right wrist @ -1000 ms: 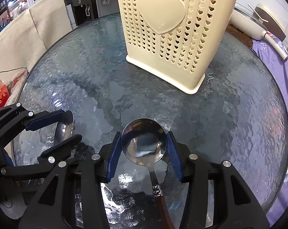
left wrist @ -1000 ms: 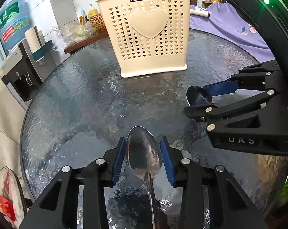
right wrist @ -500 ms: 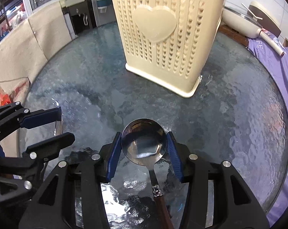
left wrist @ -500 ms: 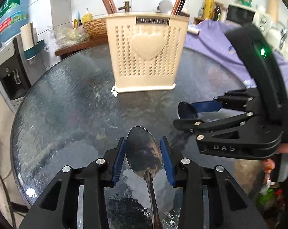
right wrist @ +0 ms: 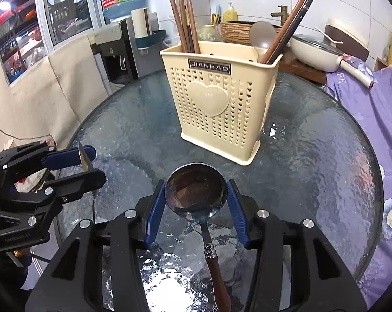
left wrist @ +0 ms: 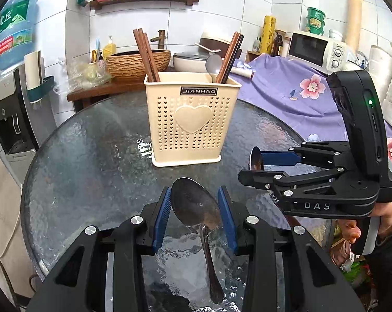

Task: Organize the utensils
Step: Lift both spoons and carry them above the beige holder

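My left gripper [left wrist: 193, 205] is shut on the bowl of an all-metal spoon [left wrist: 196, 208], handle pointing back toward me. My right gripper [right wrist: 196, 197] is shut on the round bowl of a wooden-handled spoon [right wrist: 196, 189]. Both are held above the glass table, in front of the cream perforated utensil holder [left wrist: 192, 122], also in the right wrist view [right wrist: 219, 104]. The holder contains chopsticks [left wrist: 146, 54] and a spoon [left wrist: 213, 63]. The right gripper shows at the right of the left wrist view [left wrist: 258, 165], the left gripper at the left of the right wrist view [right wrist: 86, 163].
The round dark glass table [left wrist: 92, 161] bears the holder. Behind it are a wooden bench with a woven basket [left wrist: 138, 62], a pan, and a purple flowered cloth [left wrist: 294, 96] under a microwave. A water dispenser [left wrist: 6, 104] stands at the left.
Both grippers have risen and drawn back from the holder with their spoons, so the holder looks smaller and its open top with chopsticks now shows.
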The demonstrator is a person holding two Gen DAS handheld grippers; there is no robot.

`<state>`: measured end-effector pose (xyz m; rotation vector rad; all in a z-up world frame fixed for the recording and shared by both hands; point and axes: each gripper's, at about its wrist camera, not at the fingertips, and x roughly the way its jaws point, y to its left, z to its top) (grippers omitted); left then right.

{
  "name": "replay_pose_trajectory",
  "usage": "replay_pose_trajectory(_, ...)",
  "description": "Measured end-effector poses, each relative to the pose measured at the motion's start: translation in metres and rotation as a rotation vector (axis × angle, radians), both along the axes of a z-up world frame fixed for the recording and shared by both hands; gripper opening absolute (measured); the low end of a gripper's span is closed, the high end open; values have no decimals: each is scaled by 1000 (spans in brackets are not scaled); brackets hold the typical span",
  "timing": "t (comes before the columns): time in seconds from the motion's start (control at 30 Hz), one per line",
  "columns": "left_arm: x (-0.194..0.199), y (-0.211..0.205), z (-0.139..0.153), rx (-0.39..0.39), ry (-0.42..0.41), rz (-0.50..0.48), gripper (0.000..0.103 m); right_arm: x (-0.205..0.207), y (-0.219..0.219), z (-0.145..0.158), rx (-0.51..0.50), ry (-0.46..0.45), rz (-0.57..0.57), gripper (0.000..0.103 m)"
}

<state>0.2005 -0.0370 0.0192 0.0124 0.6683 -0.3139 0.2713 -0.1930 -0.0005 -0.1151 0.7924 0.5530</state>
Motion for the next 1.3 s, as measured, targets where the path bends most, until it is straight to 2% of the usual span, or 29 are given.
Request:
replay_pose_trajectory(0.4, -8, -1, 5, -6, -27, -15, 35, -7, -3, 10, 32, -16, -9, 47)
replay_pose_trajectory(0.87, -5, 8, 31, -40, -72, -33, 35, -14, -11, 33, 97, -34, -16, 47)
replay_pose_trajectory(1.13, 5, 16, 58, -86, -139, -34, 35, -11, -15, 57, 140, -56, -33, 47)
replay_pose_trajectory(1.3, 18, 21, 87, -109, -214, -16, 35, -10, -13, 86, 169, -92, -26, 47)
